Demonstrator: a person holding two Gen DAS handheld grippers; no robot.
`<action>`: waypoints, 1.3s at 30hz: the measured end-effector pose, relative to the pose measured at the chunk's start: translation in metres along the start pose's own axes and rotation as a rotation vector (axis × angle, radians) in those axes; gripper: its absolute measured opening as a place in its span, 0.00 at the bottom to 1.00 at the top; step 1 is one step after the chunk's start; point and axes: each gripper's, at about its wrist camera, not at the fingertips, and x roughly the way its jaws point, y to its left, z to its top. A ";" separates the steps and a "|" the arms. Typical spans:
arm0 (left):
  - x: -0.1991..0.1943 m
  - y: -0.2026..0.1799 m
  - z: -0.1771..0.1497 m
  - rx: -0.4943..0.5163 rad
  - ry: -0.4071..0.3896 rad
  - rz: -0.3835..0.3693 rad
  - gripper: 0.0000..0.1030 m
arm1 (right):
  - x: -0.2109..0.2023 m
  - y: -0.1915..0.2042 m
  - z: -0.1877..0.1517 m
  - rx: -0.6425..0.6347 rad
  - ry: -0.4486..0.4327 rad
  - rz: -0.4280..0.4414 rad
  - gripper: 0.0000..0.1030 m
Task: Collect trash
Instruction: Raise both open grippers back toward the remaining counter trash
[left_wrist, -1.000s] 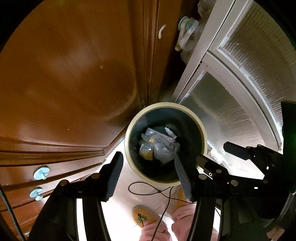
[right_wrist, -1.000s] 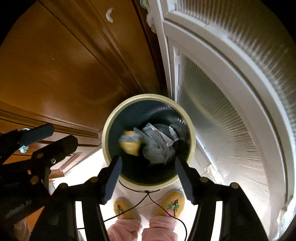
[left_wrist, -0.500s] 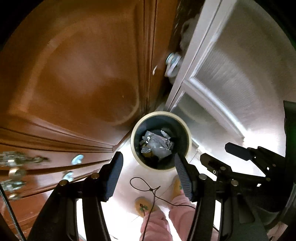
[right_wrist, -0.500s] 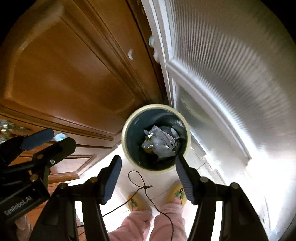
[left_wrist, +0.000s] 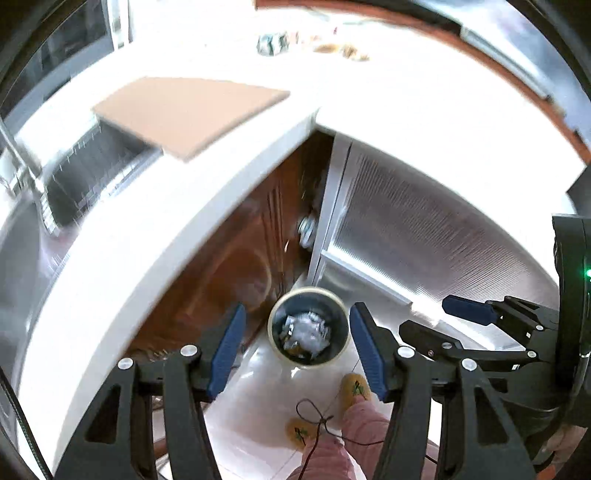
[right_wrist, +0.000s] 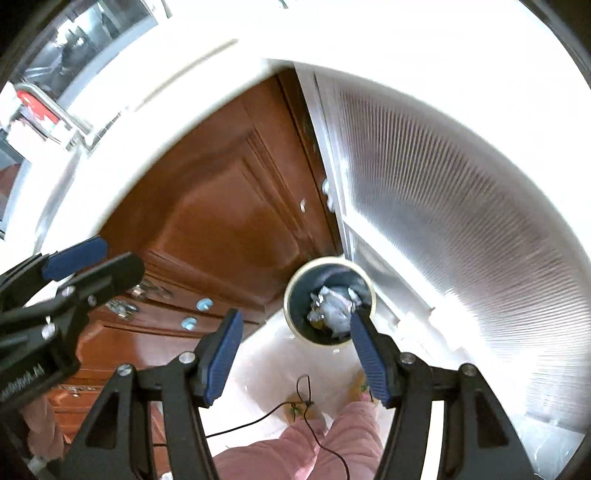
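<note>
Left gripper (left_wrist: 295, 347) & right gripper (right_wrist: 293, 350) are held wide apart, nothing gripped, high above bin (left_wrist: 309, 326). Trash (left_wrist: 304, 334) is seen inside bin, by wood cabinet (right_wrist: 236, 206).

L gripper (left_wrist: 295, 343) is hanging w/ jaws spread wide, nothing btwn pads. Trash bin (left_wrist: 309, 363) is sitting on the floor far below, framed btwn the pads, crumpled trash (left_wrist: 304, 332) lying inside. R gripper (left_wrist: 439, 325) is showing at 3 o'clock, jaws apart. Countertop (left_wrist: 147, 236) is sweeping from 8 to 12 o'clock, a tan board (left_wrist: 188, 110) lying at 11 o'clock. Slippers (left_wrist: 354, 386) are standing at 6 o'clock.
</note>
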 end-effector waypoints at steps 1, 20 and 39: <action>-0.013 0.000 0.005 0.007 -0.021 -0.004 0.58 | -0.014 0.003 0.002 0.000 -0.019 -0.005 0.59; -0.189 0.018 0.075 0.042 -0.327 -0.079 0.66 | -0.192 0.041 0.048 -0.004 -0.408 -0.054 0.59; -0.248 0.009 0.157 0.162 -0.474 0.003 0.73 | -0.251 0.039 0.118 -0.007 -0.481 -0.131 0.59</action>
